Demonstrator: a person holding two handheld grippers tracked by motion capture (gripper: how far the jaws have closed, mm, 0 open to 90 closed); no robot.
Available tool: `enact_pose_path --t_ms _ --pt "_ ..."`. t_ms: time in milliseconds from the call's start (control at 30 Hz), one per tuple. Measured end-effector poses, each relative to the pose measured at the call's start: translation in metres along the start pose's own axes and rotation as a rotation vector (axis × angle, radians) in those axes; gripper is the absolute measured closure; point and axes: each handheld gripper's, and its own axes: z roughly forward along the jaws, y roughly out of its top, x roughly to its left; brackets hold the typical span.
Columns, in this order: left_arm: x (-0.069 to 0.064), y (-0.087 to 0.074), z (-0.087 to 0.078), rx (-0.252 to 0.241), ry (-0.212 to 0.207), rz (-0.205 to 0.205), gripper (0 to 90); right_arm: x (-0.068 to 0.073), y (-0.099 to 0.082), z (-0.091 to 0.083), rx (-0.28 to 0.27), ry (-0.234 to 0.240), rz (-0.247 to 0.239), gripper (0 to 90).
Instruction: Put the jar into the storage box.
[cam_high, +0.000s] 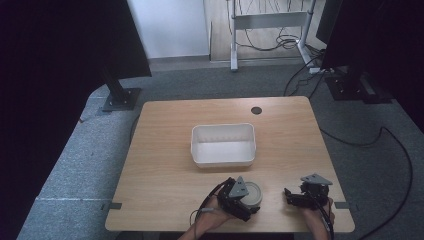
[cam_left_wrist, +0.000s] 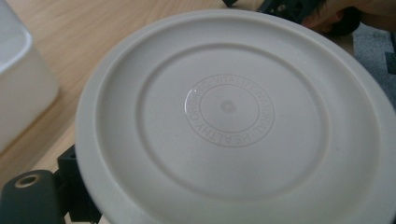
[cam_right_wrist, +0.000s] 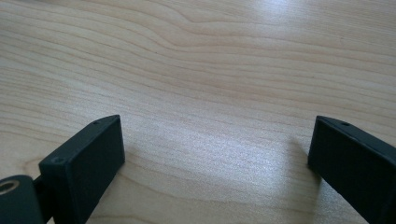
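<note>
The left tool (cam_high: 248, 204) grips the plate (cam_left_wrist: 233, 116) by its rim (light, stiff, slick plastic), while the right tool (cam_high: 294, 197) gapes wide, empty.

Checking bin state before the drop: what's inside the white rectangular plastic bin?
The white rectangular plastic bin shows bare white floor and ribbed far wall, no items. Its near wall hides the strip of floor just behind it.
</note>
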Motion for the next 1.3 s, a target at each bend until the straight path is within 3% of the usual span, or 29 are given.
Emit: enact_pose_path --t_ms 867,1300 --pt "0.04 0.023 -0.022 -0.016 0.087 -0.003 10.2 0.0 0.0 0.0 0.0 -0.001 0.0 3.2" --pt "0.066 0.03 -0.025 -0.019 0.144 -0.033 10.2 0.0 0.0 0.0 0.001 -0.001 0.002 3.2"
